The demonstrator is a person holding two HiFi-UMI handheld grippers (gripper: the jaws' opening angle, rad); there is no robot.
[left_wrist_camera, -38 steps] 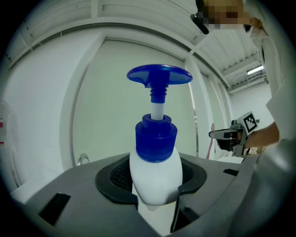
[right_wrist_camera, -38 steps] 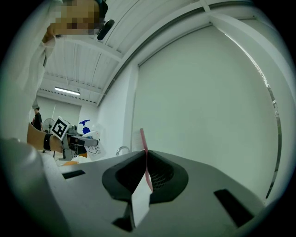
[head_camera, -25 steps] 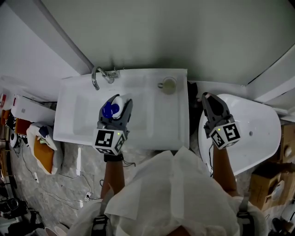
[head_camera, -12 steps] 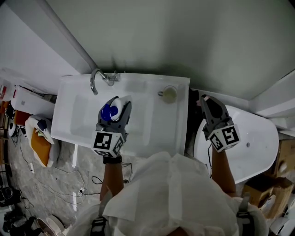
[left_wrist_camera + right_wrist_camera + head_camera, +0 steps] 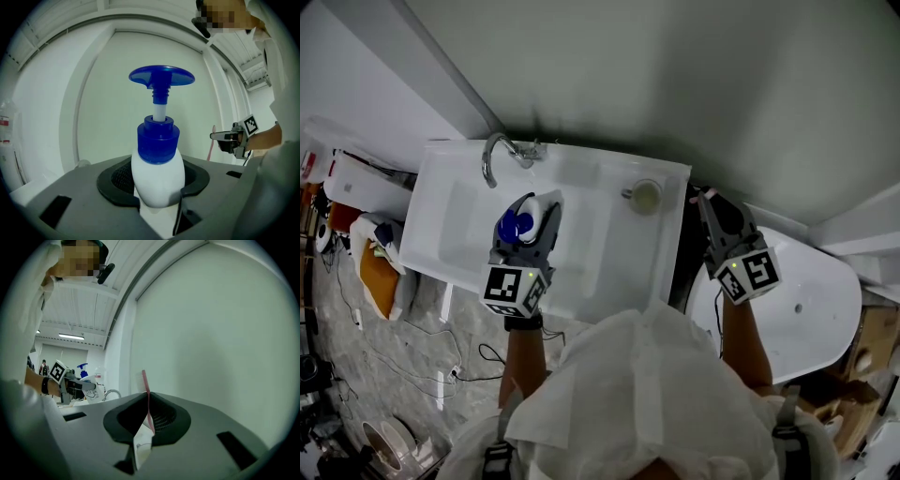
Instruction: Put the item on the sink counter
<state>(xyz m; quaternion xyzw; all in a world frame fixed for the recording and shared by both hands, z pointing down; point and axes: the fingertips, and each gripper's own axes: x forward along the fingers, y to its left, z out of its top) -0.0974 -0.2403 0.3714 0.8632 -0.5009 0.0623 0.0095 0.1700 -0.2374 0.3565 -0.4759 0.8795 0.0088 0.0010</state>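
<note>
My left gripper [image 5: 534, 210] is shut on a white pump bottle [image 5: 528, 218] with a blue pump head [image 5: 161, 76], held upright over the basin of the white sink [image 5: 591, 272]. In the left gripper view the bottle's body [image 5: 157, 180] sits between the two pads. My right gripper [image 5: 709, 202] hovers just past the sink's right edge, shut on a thin flat packet with a pink strip [image 5: 145, 397] that sticks up from the jaws. The left gripper view shows the right gripper [image 5: 221, 137] far off to the right.
A chrome faucet [image 5: 492, 156] stands at the sink's back left. A small round cup [image 5: 645, 195] sits on the counter's back right. A white toilet [image 5: 811, 300] lies to the right, below my right arm. Boxes and cables clutter the floor [image 5: 366, 272] at the left.
The head view has drifted, so the sink sits a little lower and left. The left gripper still holds the bottle over the basin. The right gripper has edged closer to the sink's right edge.
</note>
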